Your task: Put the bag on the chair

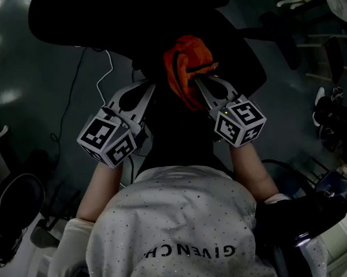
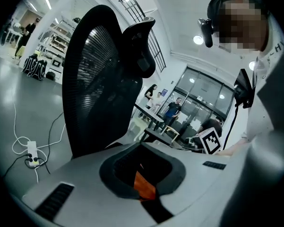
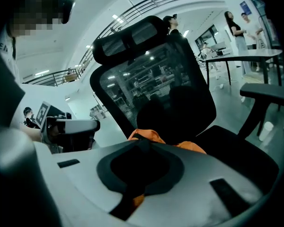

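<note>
An orange bag [image 1: 187,68] with a dark strap hangs between my two grippers, just above the seat of a black mesh office chair [image 1: 104,16]. My left gripper [image 1: 152,88] is shut, and orange fabric [image 2: 144,186] shows in the slot between its jaws. My right gripper [image 1: 198,81] is shut on the bag's upper edge. Orange cloth [image 3: 149,135] bulges just past the tips of this right gripper [image 3: 142,141]. The chair's backrest [image 3: 156,79] and seat [image 3: 245,160] lie right behind the bag. In the left gripper view the backrest [image 2: 99,79] stands close on the left of the left gripper [image 2: 142,145].
A white cable [image 1: 107,74] runs across the grey floor to a power strip [image 2: 32,150]. Shoes [image 1: 329,114] and another chair's base [image 1: 288,33] are at the right. A table [image 3: 241,58] and standing people are farther off. The chair's armrest [image 3: 269,92] juts out at the right.
</note>
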Demonstrator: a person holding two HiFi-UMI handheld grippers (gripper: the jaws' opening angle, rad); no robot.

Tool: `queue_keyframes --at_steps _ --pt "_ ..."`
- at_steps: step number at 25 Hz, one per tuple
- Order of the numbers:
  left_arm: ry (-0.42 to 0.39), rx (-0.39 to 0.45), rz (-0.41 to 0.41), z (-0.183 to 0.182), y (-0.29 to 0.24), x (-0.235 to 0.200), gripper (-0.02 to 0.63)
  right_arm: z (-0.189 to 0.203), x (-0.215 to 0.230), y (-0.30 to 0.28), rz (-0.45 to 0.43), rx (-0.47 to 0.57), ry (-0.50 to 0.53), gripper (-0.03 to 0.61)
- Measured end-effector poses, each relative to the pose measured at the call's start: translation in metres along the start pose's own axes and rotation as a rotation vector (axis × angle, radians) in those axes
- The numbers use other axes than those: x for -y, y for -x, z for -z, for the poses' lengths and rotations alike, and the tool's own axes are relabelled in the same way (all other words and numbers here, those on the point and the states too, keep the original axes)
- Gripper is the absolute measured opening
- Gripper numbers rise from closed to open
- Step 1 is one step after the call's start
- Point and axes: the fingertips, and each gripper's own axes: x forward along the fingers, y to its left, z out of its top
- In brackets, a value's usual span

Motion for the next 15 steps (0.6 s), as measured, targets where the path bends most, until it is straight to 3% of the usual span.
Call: queue_keyframes --at_steps 5,15 --pt "0.046 0.048 0.018 -0.019 0.022 -0.006 0.001 0.003 -0.011 0.001 0.07 -0.018 0.027 0.011" --pt "-0.039 0.043 0.066 -0.043 0.038 0.015 0.002 0.003 -0.02 0.021 0.163 -0.042 0.065 0.036"
